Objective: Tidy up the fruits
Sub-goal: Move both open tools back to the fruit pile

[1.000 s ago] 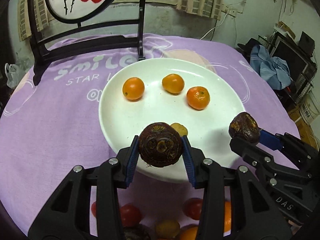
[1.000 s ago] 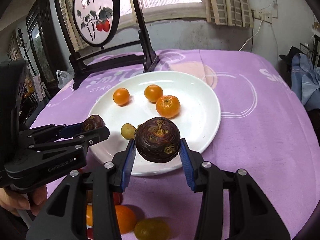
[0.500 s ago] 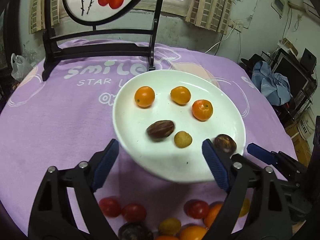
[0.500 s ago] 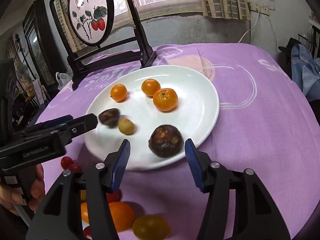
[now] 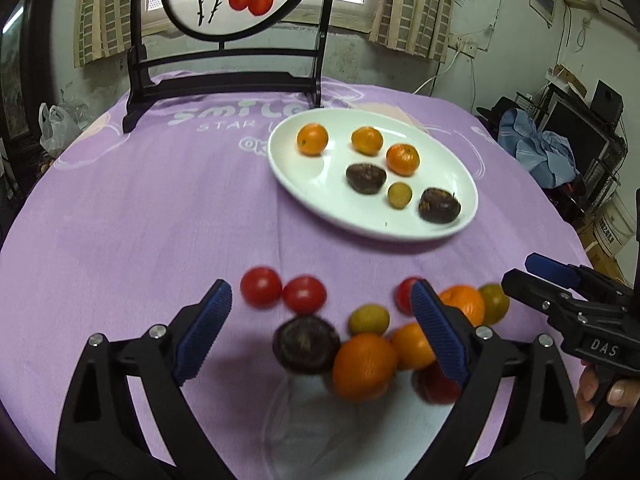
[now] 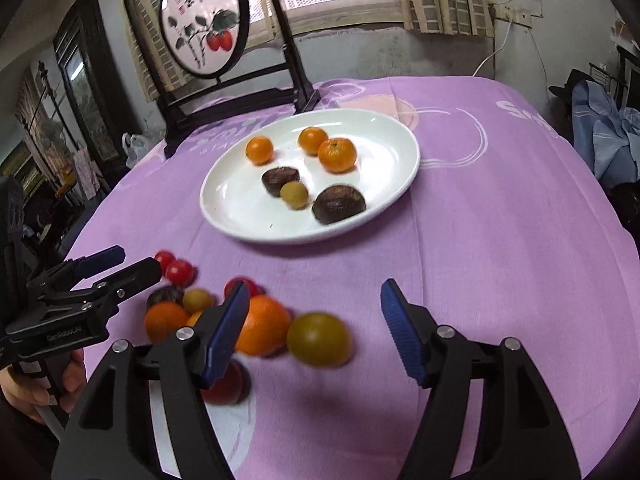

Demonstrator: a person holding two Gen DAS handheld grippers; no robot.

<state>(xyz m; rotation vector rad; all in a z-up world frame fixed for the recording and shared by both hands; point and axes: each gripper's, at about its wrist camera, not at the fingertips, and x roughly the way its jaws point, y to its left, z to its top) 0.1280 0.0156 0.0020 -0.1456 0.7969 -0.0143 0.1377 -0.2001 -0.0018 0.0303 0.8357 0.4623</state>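
Left wrist view: left gripper (image 5: 320, 312) has just been opening, jaws now spread wide, nothing pinched, hovering over the loose pile on the purple tablecloth (image 5: 132, 208). Between and below the pads: a dark brown round fruit (image 5: 306, 344), a big orange (image 5: 364, 366), a small yellow-green fruit (image 5: 368, 319), two red tomatoes (image 5: 282, 292) just beyond. Pile is touching, fruit against fruit, so a clean pinch needs an outlier; the tomatoes at the far edge look easiest. White plate (image 5: 304, 196) sits farther back and right, already holding three small oranges, a yellow-green fruit and two dark brown fruits (image 5: 400, 190). Right gripper (image 5: 532, 270) shows at the right edge, tips apart. Right wrist view: right gripper (image 6: 314, 300) has also just been opening, jaws partly spread and empty, an olive-green round fruit (image 6: 319, 339) lying on the cloth roughly between the pads, untouched. Orange (image 6: 262, 325) sits just beside it, partly behind the left pad. Left gripper (image 6: 128, 264) is at the left, over the tomatoes. Handling guess: all small, light, round, so they roll; grip across the widest middle, pads square, not near the top. Tomatoes are thin-skinned and soft, light squeeze only. Oranges are firmer and grippier. Dark fruits look hard-shelled, smooth-ish, may slip.
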